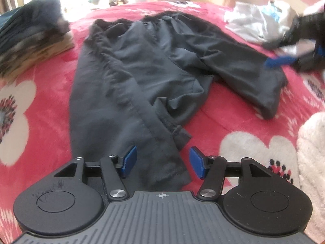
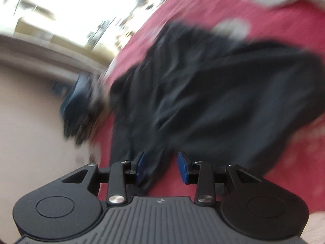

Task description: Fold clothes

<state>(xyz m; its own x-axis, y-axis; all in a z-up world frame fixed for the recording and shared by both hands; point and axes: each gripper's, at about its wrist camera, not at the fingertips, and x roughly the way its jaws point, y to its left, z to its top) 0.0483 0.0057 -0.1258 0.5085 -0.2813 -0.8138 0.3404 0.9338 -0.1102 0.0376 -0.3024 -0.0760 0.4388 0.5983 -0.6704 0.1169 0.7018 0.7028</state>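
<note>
Dark grey trousers (image 1: pixel 142 77) lie spread and creased on a red flowered blanket (image 1: pixel 46 111). One leg runs toward me and the other bends off to the right. My left gripper (image 1: pixel 162 162) hovers open over the near leg's hem, with the cloth below the gap and the pads apart from it. In the left wrist view a blue finger (image 1: pixel 280 61) of the other gripper reaches over the right leg's end. The right wrist view is blurred: my right gripper (image 2: pixel 161 167) stands open above the trousers (image 2: pixel 203 101), nothing pinched.
A stack of folded clothes (image 1: pixel 30 46) sits on the blanket at the far left. Loose white garments (image 1: pixel 254 24) lie at the far right. A white fluffy cloth (image 1: pixel 312 152) shows at the right edge. Furniture stands beyond the bed.
</note>
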